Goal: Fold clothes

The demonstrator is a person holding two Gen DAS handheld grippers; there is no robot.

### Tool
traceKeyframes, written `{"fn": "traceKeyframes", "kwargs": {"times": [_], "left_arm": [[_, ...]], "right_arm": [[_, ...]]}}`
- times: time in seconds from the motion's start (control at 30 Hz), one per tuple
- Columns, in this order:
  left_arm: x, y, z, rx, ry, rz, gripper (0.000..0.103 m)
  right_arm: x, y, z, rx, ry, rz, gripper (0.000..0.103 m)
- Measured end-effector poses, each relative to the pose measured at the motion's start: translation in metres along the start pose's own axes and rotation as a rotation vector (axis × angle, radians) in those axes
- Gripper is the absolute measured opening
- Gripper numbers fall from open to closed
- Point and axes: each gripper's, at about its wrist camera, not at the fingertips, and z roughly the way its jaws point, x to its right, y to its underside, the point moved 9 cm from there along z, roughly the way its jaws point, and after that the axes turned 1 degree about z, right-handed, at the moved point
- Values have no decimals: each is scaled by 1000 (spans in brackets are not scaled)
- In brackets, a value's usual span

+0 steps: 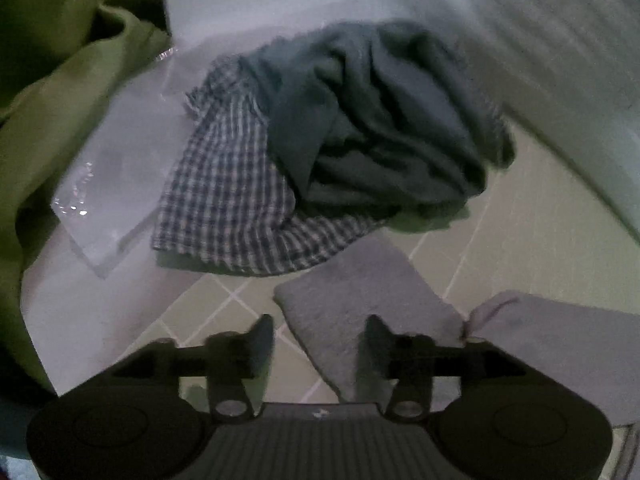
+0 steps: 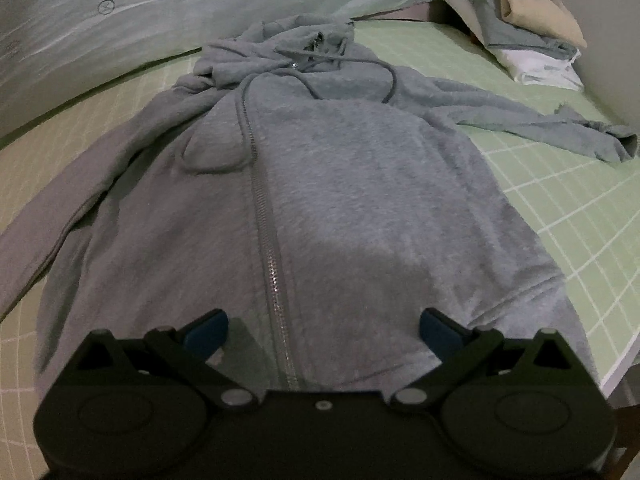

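**A:** Hoodie (image 2: 340,208) first: where is it?

**B:** Grey zip-up, spread flat and front side up on a pale green mat with a white grid (image 2: 560,184). It fills the middle of the right wrist view. The mat's edge shows at the near right.

**A:** And its lie?

**B:** Long axis runs near to far. The hem is at the near end, right under the right gripper (image 2: 324,330); the hood (image 2: 280,46) is bunched at the far end. The zipper (image 2: 266,216) runs up the length, a little left of centre. One sleeve (image 2: 532,120) stretches out to the far right; the other trails to the near left.

**A:** What surrounds it?

**B:** A pale printed sheet (image 2: 100,28) rises along the far left. At the far right sits a stack of folded clothes (image 2: 532,32), beige on top, white at the bottom.

**A:** The claws?

**B:** The right one has its jaws spread wide above the hem, nothing between them. The left gripper (image 1: 320,344) is parted too, pinching nothing; grey fabric lies below it on the mat.

**A:** What does the left view show?

**B:** A crumpled heap: a dark blue-grey garment (image 1: 392,120) lying on a blue checked cloth (image 1: 228,208). A clear plastic bag (image 1: 116,184) lies left of the heap, and green fabric (image 1: 60,100) hangs along the left edge.
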Motion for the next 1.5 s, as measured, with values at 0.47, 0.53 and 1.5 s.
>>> {"fn": "traceKeyframes", "kwargs": {"times": [0.47,0.53,1.5], "left_arm": [[-7,1,-5,78,-45,63,11],[-19,0,-10,102,-67,29,11],[274,187,-95,-77,347,428,64]], "right_arm": [[0,10,-4,-17,25,-10,103],[0,10,-4,-18,19,-13,103],[128,-54,29,-10,-105,-58,71]]}}
